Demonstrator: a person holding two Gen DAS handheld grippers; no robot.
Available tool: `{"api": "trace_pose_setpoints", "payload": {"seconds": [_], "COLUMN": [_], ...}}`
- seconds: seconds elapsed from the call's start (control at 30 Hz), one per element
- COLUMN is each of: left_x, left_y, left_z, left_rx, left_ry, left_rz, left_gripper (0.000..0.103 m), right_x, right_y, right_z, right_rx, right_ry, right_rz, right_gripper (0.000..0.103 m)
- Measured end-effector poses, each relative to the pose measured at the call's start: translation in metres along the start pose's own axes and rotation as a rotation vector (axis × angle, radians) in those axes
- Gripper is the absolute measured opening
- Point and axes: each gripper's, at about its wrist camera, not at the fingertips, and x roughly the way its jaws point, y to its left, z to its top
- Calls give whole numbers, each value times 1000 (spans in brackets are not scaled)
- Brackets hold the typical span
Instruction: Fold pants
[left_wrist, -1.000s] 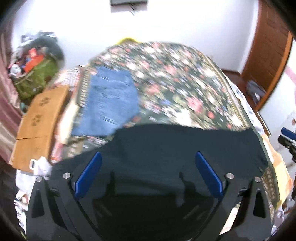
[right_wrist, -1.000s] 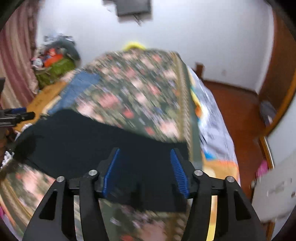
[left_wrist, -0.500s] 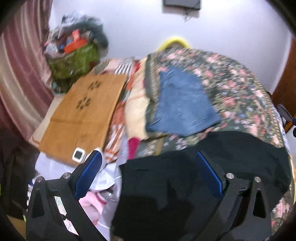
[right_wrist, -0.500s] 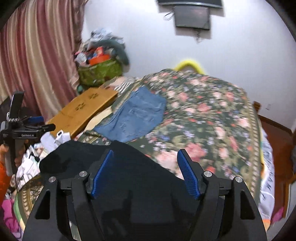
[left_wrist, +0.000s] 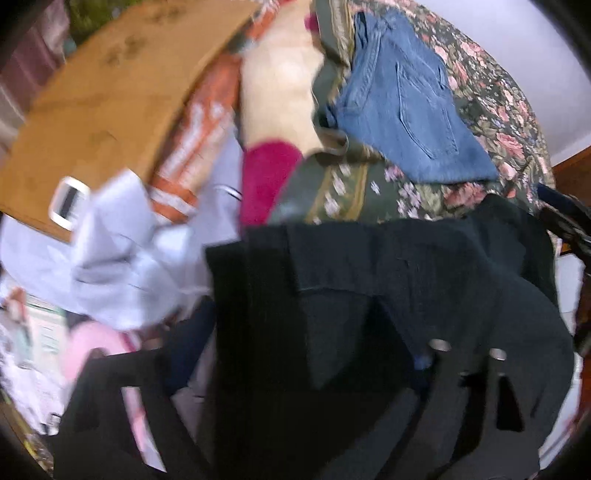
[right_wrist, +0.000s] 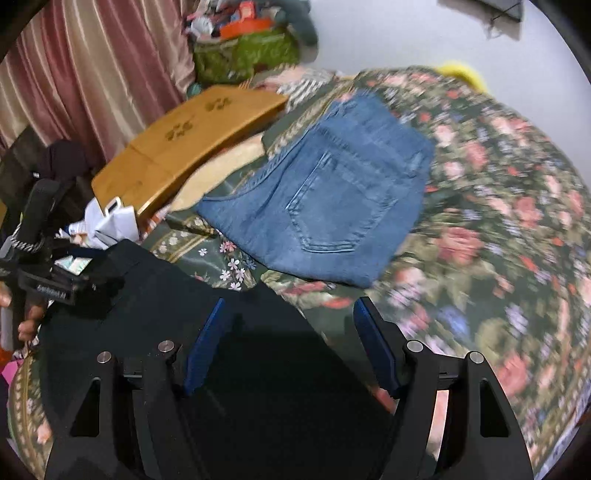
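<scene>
Black pants (left_wrist: 406, 277) lie spread across the near part of the flowered bed cover (left_wrist: 498, 81). My left gripper (left_wrist: 266, 350) points steeply down over their left end; the picture is blurred. Its jaws are closing, still wide apart, with black cloth between them and no pad seen pressing. In the right wrist view a hand holds that left gripper (right_wrist: 92, 284) at the corner of the black pants (right_wrist: 166, 295). My right gripper (right_wrist: 290, 332) is open above the pants' far edge, with cloth below its blue pads (right_wrist: 203, 347). Folded blue jeans (right_wrist: 332, 192) lie just beyond.
A wooden board (right_wrist: 192, 136) lies left of the bed, with a white phone (left_wrist: 68, 201) on its corner. White and pink cloths (left_wrist: 110, 258) are heaped below it. A striped curtain (right_wrist: 92, 66) and a green bag (right_wrist: 243, 51) stand behind.
Both grippers swung left and down over the black pants. The left one reached the pants' left end and its jaws narrowed. The right gripper's jaws widened a little.
</scene>
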Motion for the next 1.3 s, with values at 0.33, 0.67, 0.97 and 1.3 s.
{"api": "trace_pose_setpoints", "payload": {"seconds": [0.33,0.67,0.97,1.3], "left_x": [-11,-46,-128,-113], "left_y": [-13,-22,-31,-71], "left_z": [-19,-31,-81,-149], "left_rx": [52,144,275,434], "left_ry": [-103,-196,-358,-306], "left_rz": [72,286,266,195], "left_gripper": [46,57,82,89], "right_x": [44,8,-108,-123], "right_y": [17,-3,41,120], "right_z": [0,-3,-50,-115], "right_rx": [-79,40,24,-107], "right_ry": [120,3,-198,-157], "right_rz": [18,-161,-89,-51], "right_gripper": [14,11,45,65]}}
